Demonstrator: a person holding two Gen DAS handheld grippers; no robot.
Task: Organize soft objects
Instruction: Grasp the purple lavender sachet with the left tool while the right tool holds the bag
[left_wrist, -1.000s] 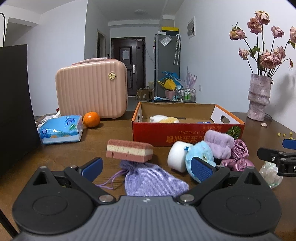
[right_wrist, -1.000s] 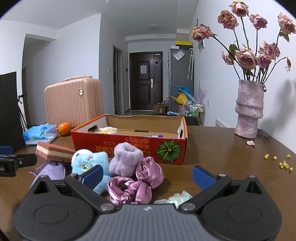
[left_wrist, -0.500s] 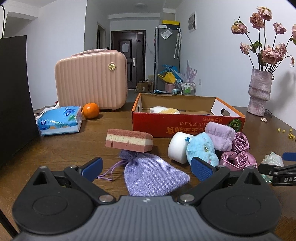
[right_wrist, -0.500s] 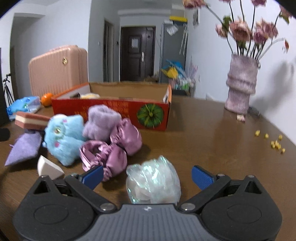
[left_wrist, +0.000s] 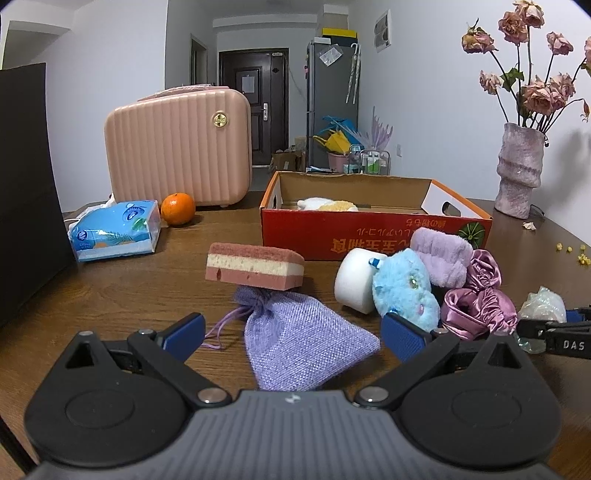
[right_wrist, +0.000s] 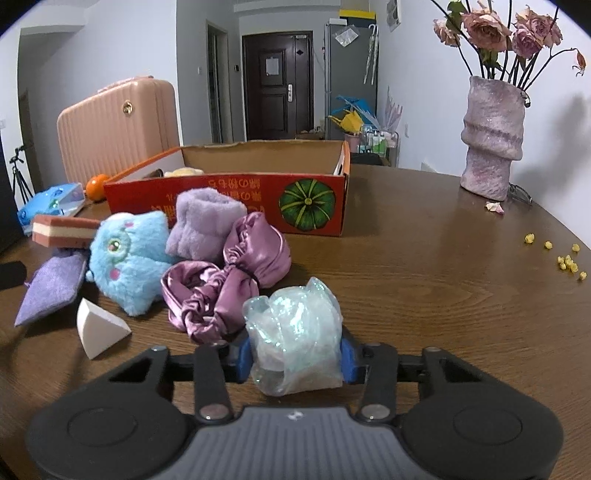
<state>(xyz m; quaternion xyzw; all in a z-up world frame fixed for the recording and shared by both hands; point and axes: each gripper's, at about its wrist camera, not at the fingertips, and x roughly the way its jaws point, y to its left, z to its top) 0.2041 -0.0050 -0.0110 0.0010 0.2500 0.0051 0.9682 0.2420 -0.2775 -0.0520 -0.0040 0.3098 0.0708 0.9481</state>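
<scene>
My right gripper (right_wrist: 295, 356) sits low over the table, its jaws closing, and both blue pads press the sides of a clear iridescent crinkly bundle (right_wrist: 293, 332). To its left lie a purple satin scrunchie (right_wrist: 225, 280), a lilac fluffy band (right_wrist: 205, 225), a blue plush (right_wrist: 127, 258) and a white wedge sponge (right_wrist: 99, 328). My left gripper (left_wrist: 293, 332) hangs open just above a lilac mesh pouch (left_wrist: 303, 347), not touching it. Past the pouch are a pink-and-cream sponge (left_wrist: 255, 266) and a white round puff (left_wrist: 354, 278). The red cardboard box (left_wrist: 369, 232) holds a pale soft toy.
A pink suitcase (left_wrist: 177, 147), an orange (left_wrist: 178, 208) and a blue tissue pack (left_wrist: 114, 230) stand at the back left. A black panel (left_wrist: 26, 184) borders the left side. A vase of dried roses (right_wrist: 493, 136) and yellow crumbs (right_wrist: 565, 258) are at the right.
My right gripper has dipped down to the crinkly bundle, and its wide jaws have closed in until the pads squeeze it. The left gripper has stayed open over the pouch.
</scene>
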